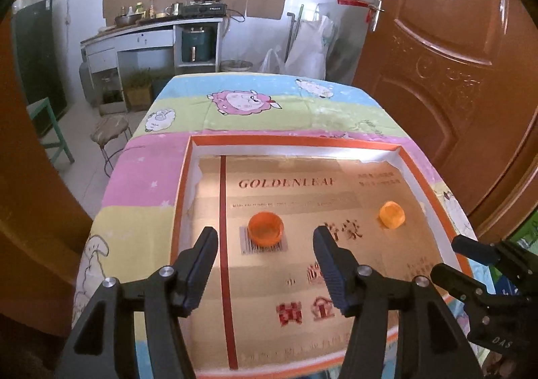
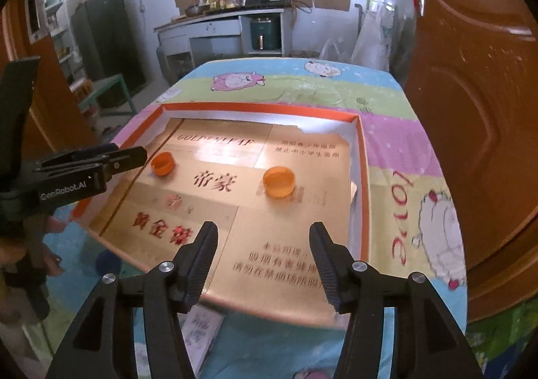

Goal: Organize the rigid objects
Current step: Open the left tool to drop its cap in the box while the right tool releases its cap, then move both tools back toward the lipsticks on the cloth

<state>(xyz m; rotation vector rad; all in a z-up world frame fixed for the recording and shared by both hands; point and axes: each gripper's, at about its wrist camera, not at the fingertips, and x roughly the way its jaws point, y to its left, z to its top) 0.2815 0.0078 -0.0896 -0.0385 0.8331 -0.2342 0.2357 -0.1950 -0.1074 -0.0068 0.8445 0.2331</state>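
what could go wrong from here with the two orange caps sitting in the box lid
1. The left orange cap lies just ahead of the open left gripper; a careless move could knock it.
2. Both caps sit loose on the tray's glossy gold floor and may slide.
3. The right gripper crowds the left one.

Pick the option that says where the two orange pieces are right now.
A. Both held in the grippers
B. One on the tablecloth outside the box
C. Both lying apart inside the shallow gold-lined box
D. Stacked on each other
C: one orange piece sits on the barcode and the other orange piece lies off toward the box's rim, while the left gripper and right gripper are open and empty.
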